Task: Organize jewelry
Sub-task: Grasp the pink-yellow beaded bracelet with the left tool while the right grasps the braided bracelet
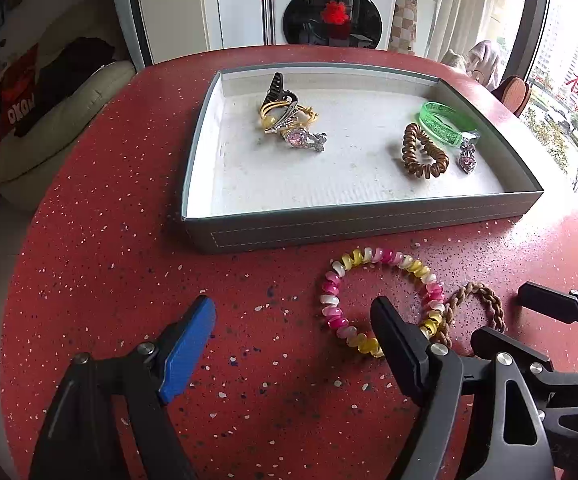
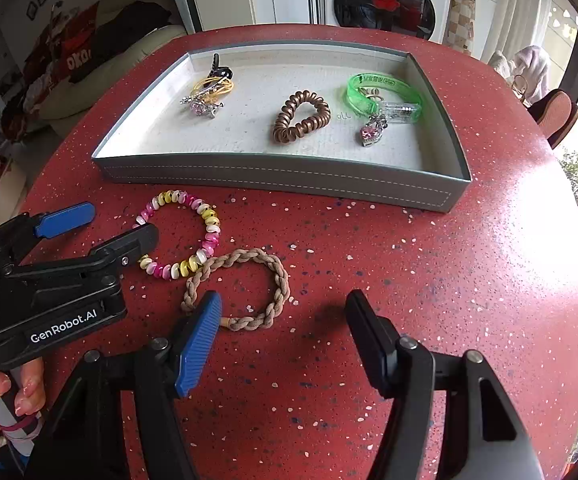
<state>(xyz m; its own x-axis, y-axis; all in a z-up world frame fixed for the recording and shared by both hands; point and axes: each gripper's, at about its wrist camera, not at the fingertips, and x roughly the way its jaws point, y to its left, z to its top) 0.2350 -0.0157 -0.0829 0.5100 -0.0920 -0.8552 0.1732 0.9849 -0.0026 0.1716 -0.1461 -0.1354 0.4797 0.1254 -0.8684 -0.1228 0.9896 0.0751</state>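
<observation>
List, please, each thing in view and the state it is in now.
tray: open, holds jewelry
colourful spiral band: on table, outside tray
braided band: on table, touching spiral band
brown coil: in tray
green bracelet: in tray
left gripper: open
right gripper: open, holding nothing

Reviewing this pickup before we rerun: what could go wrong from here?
1. The multicoloured spiral band and braided beige band overlap; lifting one may drag the other.
2. The left claw has only one finger at the spiral band, so closing may miss or nudge it.
3. Both claws, left and right claw, work close together and could collide.
</observation>
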